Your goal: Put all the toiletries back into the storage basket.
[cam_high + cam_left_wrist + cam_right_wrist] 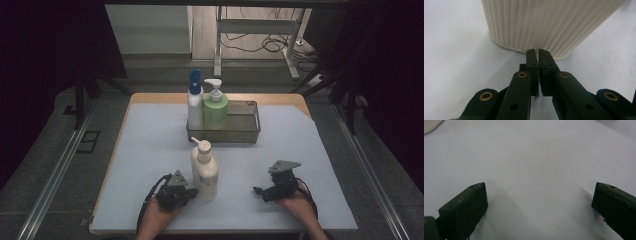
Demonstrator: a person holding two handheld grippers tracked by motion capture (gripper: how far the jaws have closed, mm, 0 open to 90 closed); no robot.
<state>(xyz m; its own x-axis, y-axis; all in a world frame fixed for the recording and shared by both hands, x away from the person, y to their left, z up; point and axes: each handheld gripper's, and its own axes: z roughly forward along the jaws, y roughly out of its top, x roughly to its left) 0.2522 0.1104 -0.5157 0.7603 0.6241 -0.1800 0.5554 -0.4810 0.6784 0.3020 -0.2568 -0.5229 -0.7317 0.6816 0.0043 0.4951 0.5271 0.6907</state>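
The left claw (538, 53) is pinched shut, holding nothing, maybe touching the cream bottle (204, 171), which stands upright with ribbed sides. The right claw (539, 202) gapes wide.

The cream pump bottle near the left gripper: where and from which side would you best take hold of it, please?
Probably the ribbed body of the cream pump bottle, low down, from its left, where the shut left gripper sits; it stands upright, and its jaws must open first.

Cream ribbed bottle (205, 170), green pump bottle (215, 110), white bottle (194, 106) w/ blue cap (grippers (186, 192) black).
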